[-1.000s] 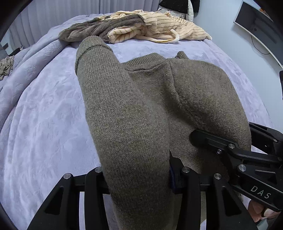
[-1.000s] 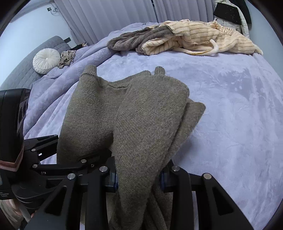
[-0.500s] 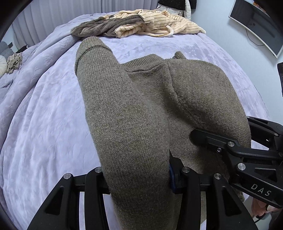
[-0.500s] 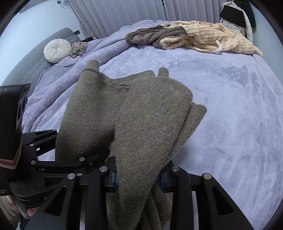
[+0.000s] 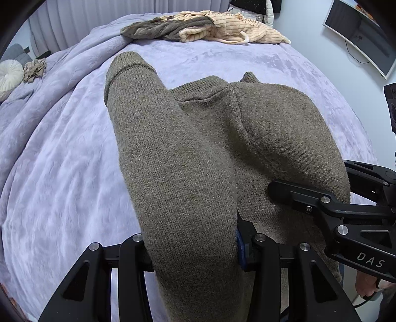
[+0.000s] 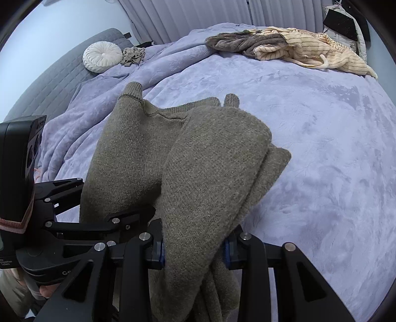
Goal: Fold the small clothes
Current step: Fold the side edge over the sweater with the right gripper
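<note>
We grip olive-brown knitted sweater (image 5: pixel 198 153) | left gripper (image 5: pixel 193 250) fingers clenched on it | right gripper (image 6: pixel 195 247) fingers likewise | lilac bed (image 6: pixel 321 153) beneath

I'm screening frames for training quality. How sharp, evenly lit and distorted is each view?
Left wrist: sweater knit crisp, light soft, no glare, bed bulges with fisheye curve. Right wrist: equally sharp, dark corner vignette, curtains bowed.

Lilac bed (image 6: pixel 321 138), sweater (image 6: pixel 138 148), clothes heap (image 6: pixel 284 47)
</note>
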`<state>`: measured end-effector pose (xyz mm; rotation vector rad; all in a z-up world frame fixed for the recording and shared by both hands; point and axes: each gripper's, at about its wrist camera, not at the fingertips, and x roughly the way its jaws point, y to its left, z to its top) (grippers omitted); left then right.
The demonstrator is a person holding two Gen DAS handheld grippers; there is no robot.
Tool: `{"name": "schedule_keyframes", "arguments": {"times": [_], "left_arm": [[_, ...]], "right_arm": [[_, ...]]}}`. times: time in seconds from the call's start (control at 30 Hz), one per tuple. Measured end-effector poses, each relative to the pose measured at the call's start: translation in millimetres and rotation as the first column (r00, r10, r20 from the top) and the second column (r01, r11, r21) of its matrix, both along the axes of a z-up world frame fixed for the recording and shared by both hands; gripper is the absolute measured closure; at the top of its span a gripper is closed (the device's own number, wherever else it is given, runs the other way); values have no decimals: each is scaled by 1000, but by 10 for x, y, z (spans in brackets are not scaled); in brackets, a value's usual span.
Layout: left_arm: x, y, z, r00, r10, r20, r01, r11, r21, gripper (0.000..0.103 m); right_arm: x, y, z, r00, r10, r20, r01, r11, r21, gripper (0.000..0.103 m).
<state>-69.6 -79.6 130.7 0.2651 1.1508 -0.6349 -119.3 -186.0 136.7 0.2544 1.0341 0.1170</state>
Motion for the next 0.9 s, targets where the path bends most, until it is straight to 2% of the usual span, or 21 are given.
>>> {"name": "schedule_keyframes", "arguments": {"times": [0.23,0.9], "left_arm": [[-88,101,-184,999,20,-36,-20,1000,5,57],[-101,144,-273,999,17,-44,-17,1000,7,56]], "right_arm": [[-86,116,-173,999,15,-42,-13,1000,28,68],[-150,76,-248,998,-1,-56,4,998,65,68]]}}
